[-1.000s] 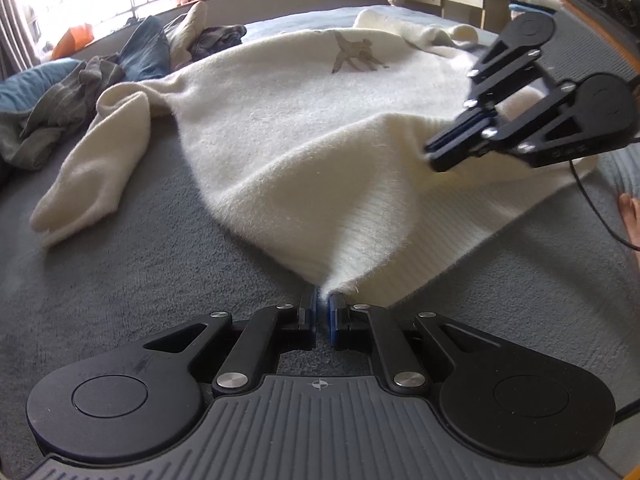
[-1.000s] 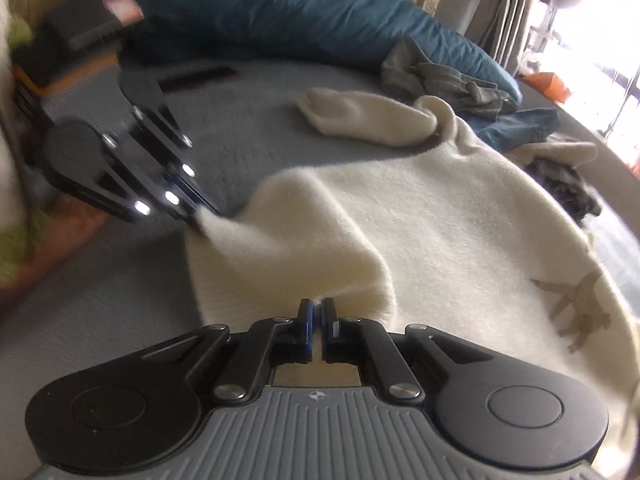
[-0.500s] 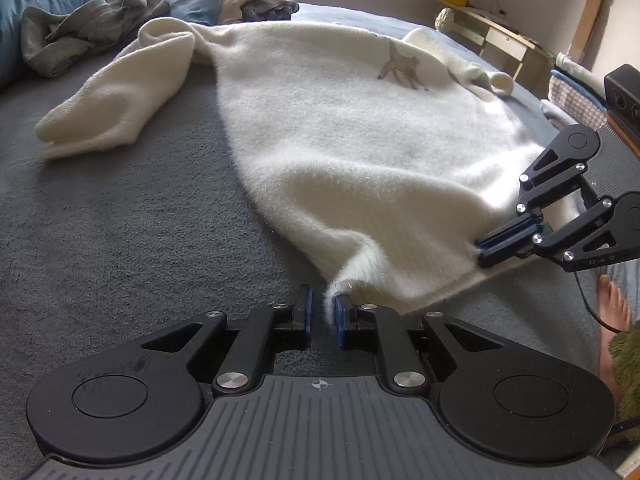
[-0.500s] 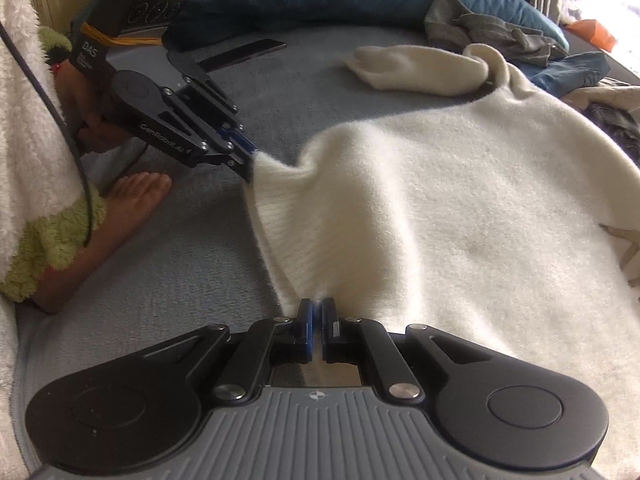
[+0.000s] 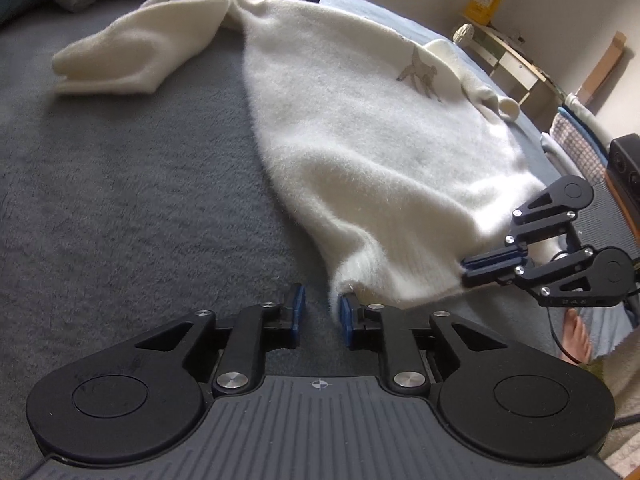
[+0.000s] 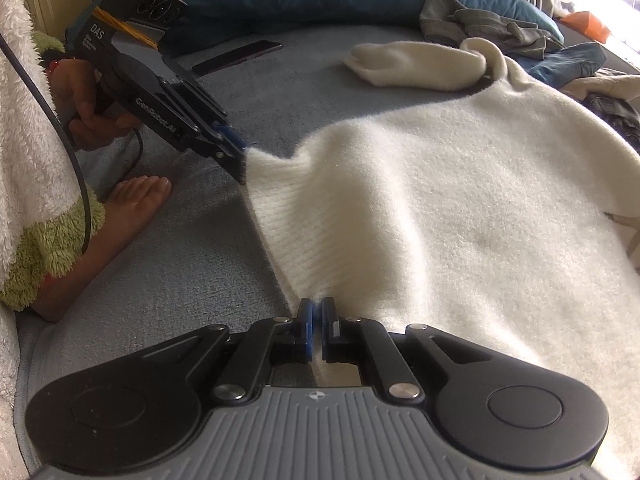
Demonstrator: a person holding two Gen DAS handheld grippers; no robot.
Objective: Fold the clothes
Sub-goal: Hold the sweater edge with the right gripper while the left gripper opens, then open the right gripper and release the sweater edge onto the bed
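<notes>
You are laying a cream sweater (image 5: 360, 152) flat on the grey bed cover (image 5: 120, 208), its ribbed hem nearest you and its collar end far off toward the heap of other clothes (image 6: 480, 20). Your left gripper (image 5: 319, 312) is letting go: its fingers are spreading apart, and the near hem corner is only brushing the right-hand pad rather than being pinched between the two. Your right gripper (image 6: 319, 322) is keeping its fingers pressed together on the other end of the hem, which is likely holding that edge taut and straight while the left corner settles. One sleeve (image 5: 132, 56) is lying out to the far left, loosely bent back on itself, so it looks to be waiting for folding in. No basket, drawer or box for finished garments is showing in either view; the clothes at the far side are simply sitting loose on the bed.
</notes>
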